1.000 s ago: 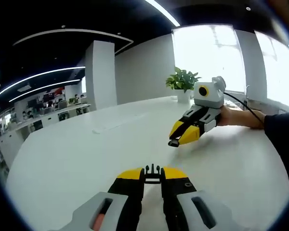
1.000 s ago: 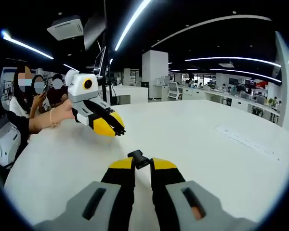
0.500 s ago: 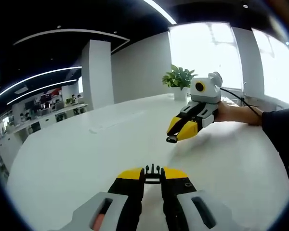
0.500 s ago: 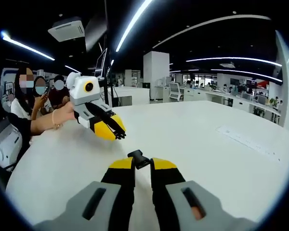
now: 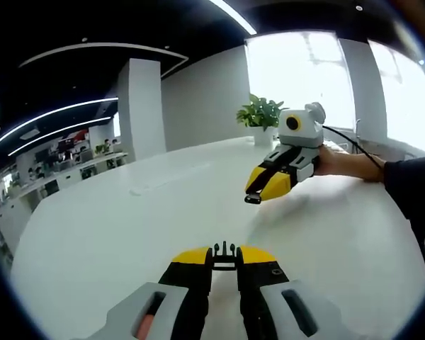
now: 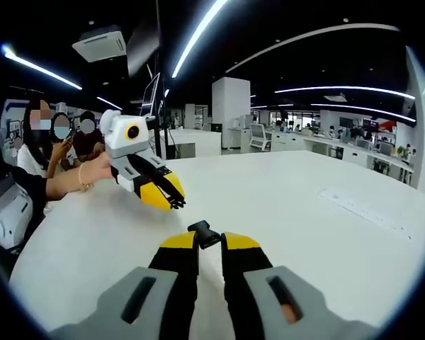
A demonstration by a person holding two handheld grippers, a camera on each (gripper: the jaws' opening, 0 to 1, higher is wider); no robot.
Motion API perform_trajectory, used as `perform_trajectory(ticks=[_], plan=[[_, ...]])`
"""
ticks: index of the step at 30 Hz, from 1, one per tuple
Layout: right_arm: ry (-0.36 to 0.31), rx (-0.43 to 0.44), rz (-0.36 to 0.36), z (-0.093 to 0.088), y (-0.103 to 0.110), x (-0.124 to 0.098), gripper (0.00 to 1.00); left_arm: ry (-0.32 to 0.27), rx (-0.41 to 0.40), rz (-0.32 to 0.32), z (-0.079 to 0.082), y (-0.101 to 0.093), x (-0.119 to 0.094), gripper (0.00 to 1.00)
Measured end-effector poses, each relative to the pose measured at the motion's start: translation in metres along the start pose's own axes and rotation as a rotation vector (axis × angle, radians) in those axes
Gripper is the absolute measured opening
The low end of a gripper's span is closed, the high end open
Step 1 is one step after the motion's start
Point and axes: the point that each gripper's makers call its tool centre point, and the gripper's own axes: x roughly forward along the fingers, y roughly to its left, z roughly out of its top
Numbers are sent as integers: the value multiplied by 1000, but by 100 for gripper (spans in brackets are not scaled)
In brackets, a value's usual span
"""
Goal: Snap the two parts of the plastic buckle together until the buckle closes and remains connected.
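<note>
- While your left gripper (image 5: pixel 225 256) clamps the pronged buckle half (image 5: pixel 225 249), your right gripper (image 6: pixel 210 241) clamps the socket half (image 6: pixel 204 233).
- Both hover above the table (image 5: pixel 113 227); the right one sits at 2 o'clock from the left.

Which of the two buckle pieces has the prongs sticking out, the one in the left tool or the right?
The pronged buckle half sits in the left tool. The right tool grips a plain blocky half.

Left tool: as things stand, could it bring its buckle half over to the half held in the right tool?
Probably yes. The left tool grips the pronged half, the right tool the socket half; only bare white table lies between them.
</note>
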Motion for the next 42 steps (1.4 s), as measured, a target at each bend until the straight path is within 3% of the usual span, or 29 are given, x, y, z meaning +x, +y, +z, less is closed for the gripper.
perform_trajectory(ticks=[16,25,42], plan=[[-12,-11,-21,7,-4,-3,13,-8,-7,-1,-1,4,-7,13],[-33,-36,-12,17,9,-10,13,-22,-12,-22,1,-2,-9,13],[-10,-58,16,12,21,-9,13,-27,-3,-40,1,-5,-13,13]])
